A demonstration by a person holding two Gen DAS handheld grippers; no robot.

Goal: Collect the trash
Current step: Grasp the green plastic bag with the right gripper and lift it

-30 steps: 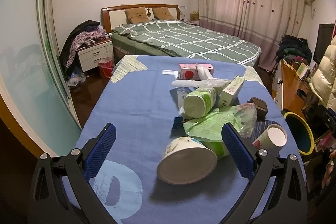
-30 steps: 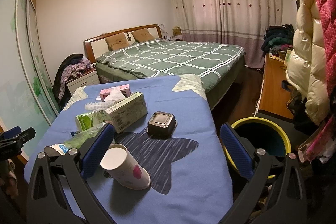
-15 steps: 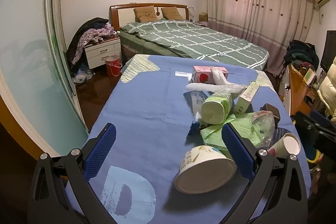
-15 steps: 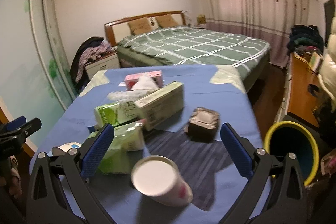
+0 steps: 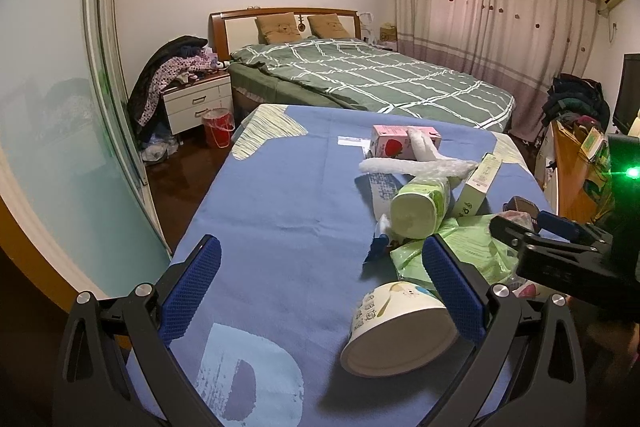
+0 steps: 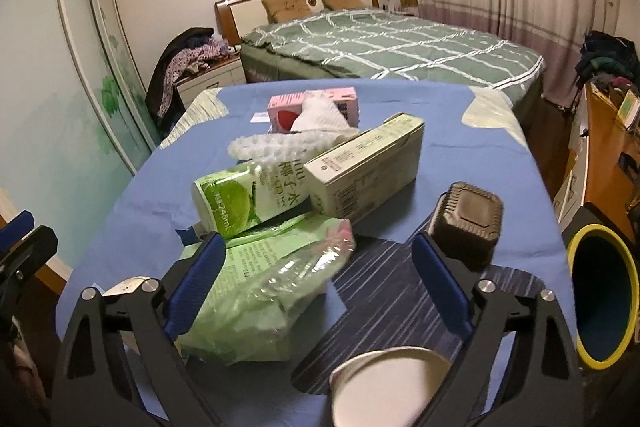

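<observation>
Both claws stand wide and empty. Right gripper (image 6: pixel 316 267) jaws have just been closing a little, with the paper cup (image 6: pixel 384 383) lying low between them, untouched, and the yellow-rimmed bin (image 6: pixel 602 295) off to its right. Left gripper (image 5: pixel 320 291) hangs open; the white bowl (image 5: pixel 396 335) lies tipped beside its right finger (image 5: pixel 450 291).

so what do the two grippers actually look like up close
Both match: the left gripper and right gripper have black angular frames with triangular cutouts, silver bolt heads at the joints, and blue textured pads on each finger. A green light glows on the right unit's body.
</observation>
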